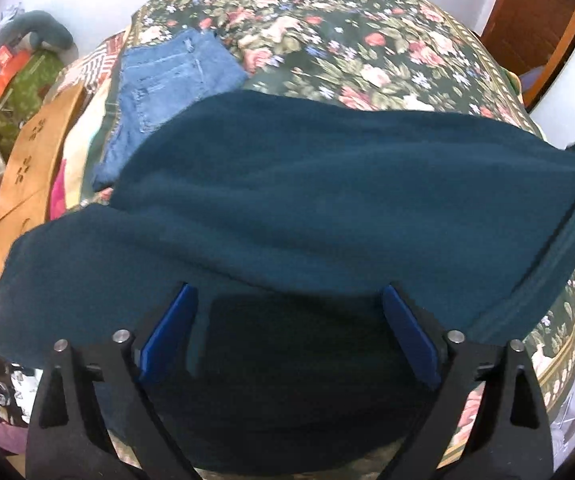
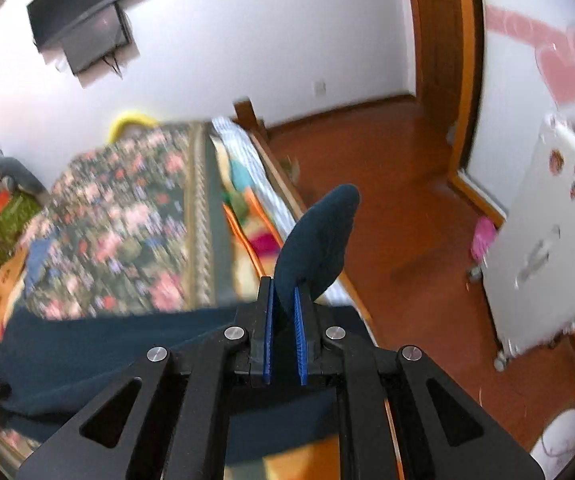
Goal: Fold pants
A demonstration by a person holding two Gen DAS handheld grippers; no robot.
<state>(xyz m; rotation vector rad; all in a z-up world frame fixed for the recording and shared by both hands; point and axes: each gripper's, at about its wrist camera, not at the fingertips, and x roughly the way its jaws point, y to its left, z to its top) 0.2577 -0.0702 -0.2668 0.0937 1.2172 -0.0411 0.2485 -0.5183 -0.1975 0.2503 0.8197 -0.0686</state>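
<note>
Dark teal pants (image 1: 327, 200) lie spread across the floral bedspread (image 1: 327, 20), one end lifted toward the right. My left gripper (image 1: 287, 290) hangs over their near edge, its blue pads (image 1: 179, 324) wide apart with shadowed teal cloth between them and neither pad pressing on it. In the right wrist view my right gripper (image 2: 285, 284) is shut on a fold of the pants (image 2: 87, 344), and a rounded flap of the cloth (image 2: 319, 236) sticks out past the fingertips. The rest of the garment trails down and to the left over the bed.
Folded blue jeans (image 1: 167, 80) lie at the bed's far left. A brown cardboard box (image 1: 35, 152) and clutter stand left of the bed. The bed's wooden side rail (image 2: 283, 184) borders the red-brown floor (image 2: 407, 240). A white fridge (image 2: 547, 240) stands at the right, a wall TV (image 2: 83, 12) up left.
</note>
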